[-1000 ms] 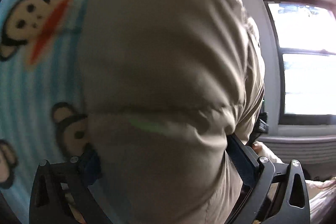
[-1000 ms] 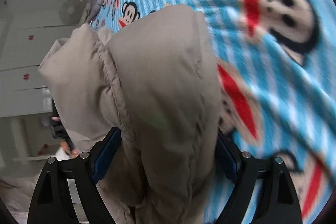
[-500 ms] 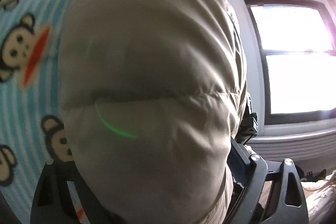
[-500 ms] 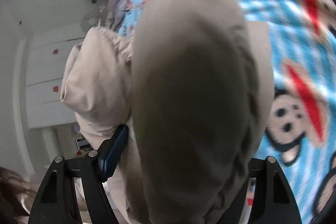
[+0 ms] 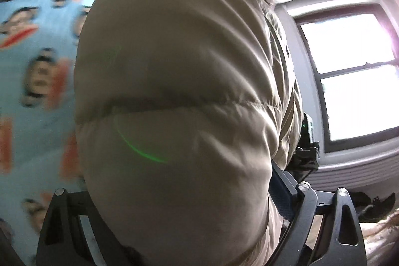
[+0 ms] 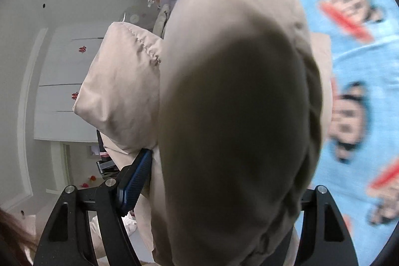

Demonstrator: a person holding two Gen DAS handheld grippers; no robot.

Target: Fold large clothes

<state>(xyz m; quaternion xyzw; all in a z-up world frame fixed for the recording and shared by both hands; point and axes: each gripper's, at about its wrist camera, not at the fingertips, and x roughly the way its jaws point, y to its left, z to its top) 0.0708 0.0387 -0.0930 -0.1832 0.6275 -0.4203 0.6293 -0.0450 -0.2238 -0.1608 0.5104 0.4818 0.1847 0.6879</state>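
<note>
1. Close up in the left wrist view, a beige puffer jacket [image 5: 179, 96] fills most of the picture, a stitched seam running across its padded bulk.
2. Both fingers of the left hand-held gripper [image 5: 184, 193] stand wide, with the thick jacket bunched between them and clamped; its right blue pad [image 5: 280, 188] presses into the fabric, while the left pad is hidden.
3. Behind the jacket on the left lies a blue striped blanket [image 5: 37, 66] printed with monkey faces, blurred; on the right a bright window [image 5: 349, 66] shows.
4. Over in the right wrist view, the same jacket bulges between the fingers of the right hand-held gripper [image 6: 219, 181], which grips it at a fairly wide spread.
5. Its left blue pad [image 6: 136, 178] lies against the cloth; the right pad is covered.
6. Another padded fold of the jacket hangs at left, before white cupboard doors [image 6: 62, 81].
7. At right, the monkey blanket spreads beneath.
</note>
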